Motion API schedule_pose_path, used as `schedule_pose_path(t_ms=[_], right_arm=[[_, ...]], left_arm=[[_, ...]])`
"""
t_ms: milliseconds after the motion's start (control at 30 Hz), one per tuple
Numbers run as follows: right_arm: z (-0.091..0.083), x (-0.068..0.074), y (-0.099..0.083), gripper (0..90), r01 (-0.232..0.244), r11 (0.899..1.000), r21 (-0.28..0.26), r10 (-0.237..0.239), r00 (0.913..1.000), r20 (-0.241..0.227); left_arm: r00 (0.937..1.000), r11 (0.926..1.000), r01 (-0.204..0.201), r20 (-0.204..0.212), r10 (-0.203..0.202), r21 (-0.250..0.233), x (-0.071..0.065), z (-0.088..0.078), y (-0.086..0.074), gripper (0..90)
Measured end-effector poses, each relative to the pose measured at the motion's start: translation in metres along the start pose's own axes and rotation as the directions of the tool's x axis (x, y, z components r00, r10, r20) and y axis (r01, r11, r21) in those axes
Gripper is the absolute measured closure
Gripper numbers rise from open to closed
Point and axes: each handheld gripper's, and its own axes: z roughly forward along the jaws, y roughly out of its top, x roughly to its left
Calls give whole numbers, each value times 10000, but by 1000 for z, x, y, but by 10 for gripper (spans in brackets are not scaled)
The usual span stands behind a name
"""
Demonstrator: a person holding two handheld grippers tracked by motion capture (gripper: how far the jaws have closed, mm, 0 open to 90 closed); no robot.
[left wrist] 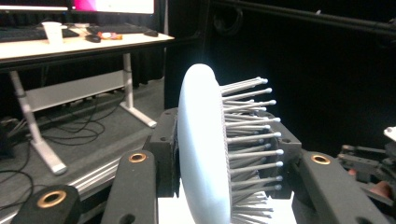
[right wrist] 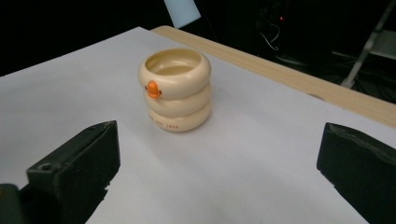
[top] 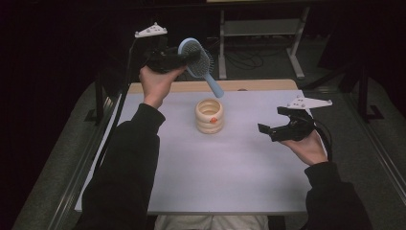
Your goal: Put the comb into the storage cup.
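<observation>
Right gripper view: jaws stand wide apart with nothing between them, and the cream ringed cup (right wrist: 175, 88) sits dead ahead at 12 o'clock, upright on the white surface (right wrist: 243, 163), mouth open to the top, orange beak facing the camera.

High view: right gripper (top: 275, 125) hangs low over the surface at about 3 o'clock from the cup (top: 209, 116), well apart from it, jaws pointing toward it.

Left gripper (top: 187, 58) is raised up at 11 o'clock of the cup, jaws clamped on the head of the blue hairbrush (top: 197, 61). Brush long axis runs slantwise, handle end dropping toward 5 o'clock, its tip hanging near and above the cup's rim at 12 o'clock, not touching.

Left gripper view: brush head (left wrist: 201, 149) pinched edge-on, bristles sticking out to 3 o'clock.

Judgement: the handle goes down into the cup; the right gripper is the nearer one to steady it.
</observation>
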Motion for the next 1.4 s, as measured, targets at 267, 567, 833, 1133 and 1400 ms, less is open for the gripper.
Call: schedule_pose_path(t_ms=[267,567,833,1133,1400], right_arm=[[-2,-5,-15,0,-232,9996,167,231,9997,87],[-3,-5,-31,0,-256,9977,631,250,9996,107],[-6,-6,-42,0,-313,9953,913,301,9994,144],[-8,-5,-46,0,-263,9948,986,242,9994,231],[-12,-4,-50,0,-283,9949,965,257,9993,272]], left_arm=[[9999,9991,-131,-99,135,401,3,6,-6,556],[9987,9958,-367,-332,396,839,5,9,-12,553],[9986,9961,-189,-469,230,861,13,6,-22,552],[9969,9921,-586,-459,640,1112,11,10,-32,550],[9975,9911,-526,-408,580,1220,10,19,-39,550]])
